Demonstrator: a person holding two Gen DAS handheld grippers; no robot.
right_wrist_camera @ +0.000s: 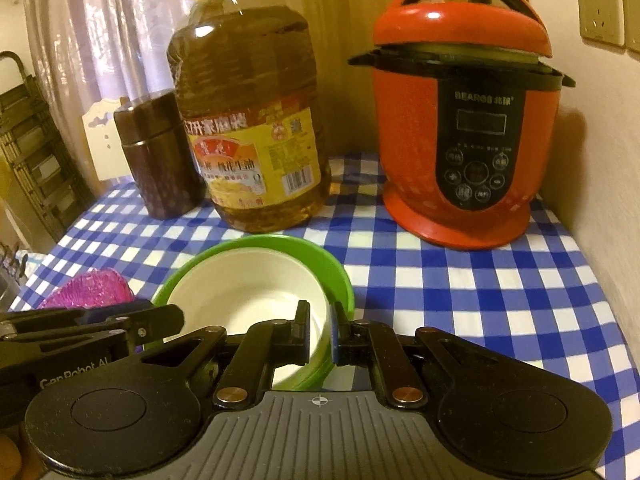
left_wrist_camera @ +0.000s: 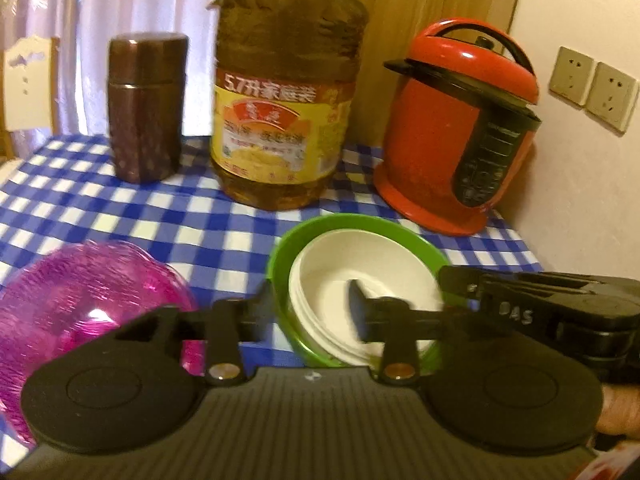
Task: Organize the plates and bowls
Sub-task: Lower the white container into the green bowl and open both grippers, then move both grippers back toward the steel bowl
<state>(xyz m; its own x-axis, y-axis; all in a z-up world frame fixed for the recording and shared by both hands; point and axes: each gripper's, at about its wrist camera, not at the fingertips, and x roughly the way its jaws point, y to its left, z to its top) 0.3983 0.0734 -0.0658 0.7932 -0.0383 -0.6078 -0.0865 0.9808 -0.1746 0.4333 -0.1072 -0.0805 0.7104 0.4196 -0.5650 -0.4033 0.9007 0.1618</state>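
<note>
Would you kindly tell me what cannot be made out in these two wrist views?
- Left wrist view: the number of white bowls nested in the green plastic bowl is lost to blur and hidden by the open left gripper.
- Right wrist view: the right gripper is shut on the white bowls' rim; its fingers hide whether the green rim is pinched too.
- Pink translucent bowl, left wrist view: cut off by the left edge, near side behind the gripper body.

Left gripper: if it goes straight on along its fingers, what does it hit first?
Probably the stacked white bowls in the green bowl: the left gripper straddles their near rim, fingers apart. Beyond that, likely checked tablecloth, then the oil bottle; depth is hard to judge.
</note>
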